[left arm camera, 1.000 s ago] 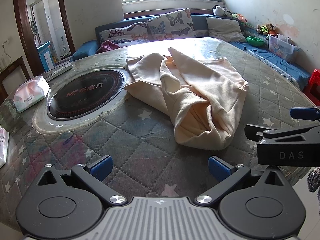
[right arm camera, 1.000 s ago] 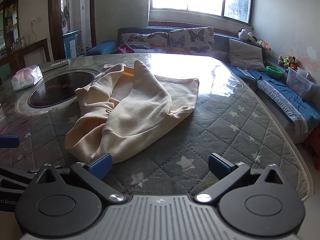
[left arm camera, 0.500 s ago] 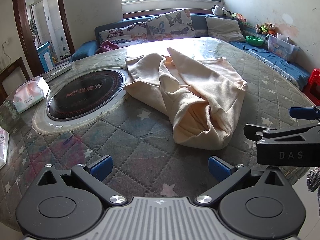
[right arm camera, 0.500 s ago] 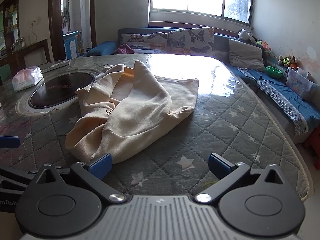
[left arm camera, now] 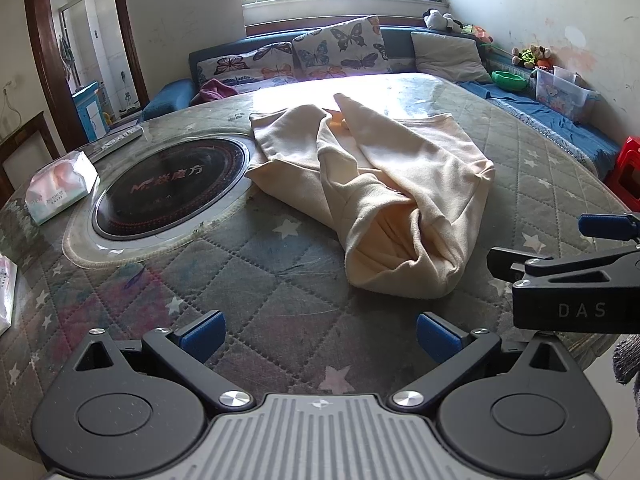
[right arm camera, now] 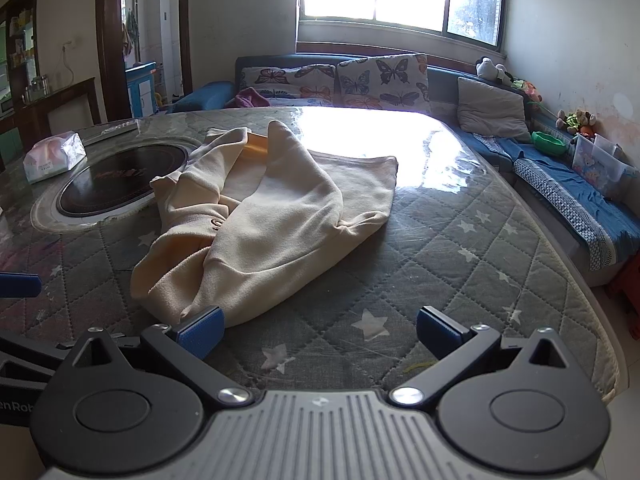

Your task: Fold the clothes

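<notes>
tools first: the left tool (left arm camera: pixel 318 332) hangs with its blue-padded fingers spread wide apart and nothing between them, low over the near edge of the round bench covered in grey quilted star-print cloth (left arm camera: pixel 260 280). the right tool (right arm camera: pixel 318 330) is likewise spread and empty, its left blue pad (right arm camera: pixel 200 330) just in front of the nearest hem of the garment; whether it touches the cloth i cannot tell. the cream fleece garment (left arm camera: pixel 400 184) lies crumpled in the middle of the bench, rolled over itself with one open end bunched toward the tools and its far part running up beside the black round glass cooktop inset (left arm camera: pixel 168 188). folding looks not yet begun, since no edge is laid flat. the main risk, as i judge it, is pinching several bunched layers at once at that near end, which would drag the whole heap instead of opening it. the clear film over the bench looks slick, so the garment may slide toward the cooktop or the white tissue pack (left arm camera: pixel 60 186) when pulled.
</notes>
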